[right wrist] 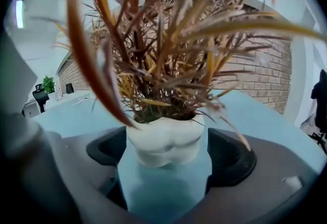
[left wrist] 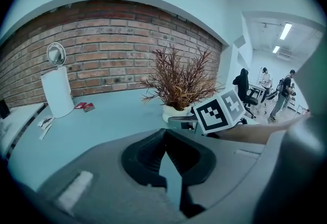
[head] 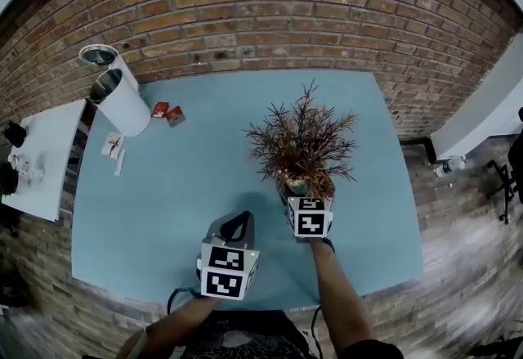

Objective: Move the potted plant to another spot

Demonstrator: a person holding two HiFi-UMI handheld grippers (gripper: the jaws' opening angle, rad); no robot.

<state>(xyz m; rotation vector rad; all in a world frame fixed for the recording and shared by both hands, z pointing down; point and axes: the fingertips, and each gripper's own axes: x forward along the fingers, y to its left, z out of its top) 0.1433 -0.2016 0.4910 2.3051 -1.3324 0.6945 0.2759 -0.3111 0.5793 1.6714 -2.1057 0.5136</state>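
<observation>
A potted plant point(head: 302, 141) with dry reddish-brown leaves stands in a small white pot point(right wrist: 164, 141) right of the middle of the light blue table point(head: 163, 202). My right gripper point(head: 301, 190) reaches the pot from the near side. It is open, its two dark pads wide apart on either side of the pot point(right wrist: 168, 152), with table showing between the pot and the right pad. My left gripper point(head: 238, 222) hovers over the table just left of the plant, jaws shut with nothing between them point(left wrist: 164, 133). The left gripper view also shows the plant point(left wrist: 179, 82) and the right gripper's marker cube point(left wrist: 220, 110).
A white cylinder point(head: 122, 100) with a round metal disc point(head: 98, 55) behind it stands at the table's far left corner. Red packets point(head: 167, 114) and paper scraps point(head: 113, 146) lie nearby. A white side table point(head: 41, 161) sits left, a brick wall point(head: 270, 14) behind. People point(left wrist: 242, 82) stand far right.
</observation>
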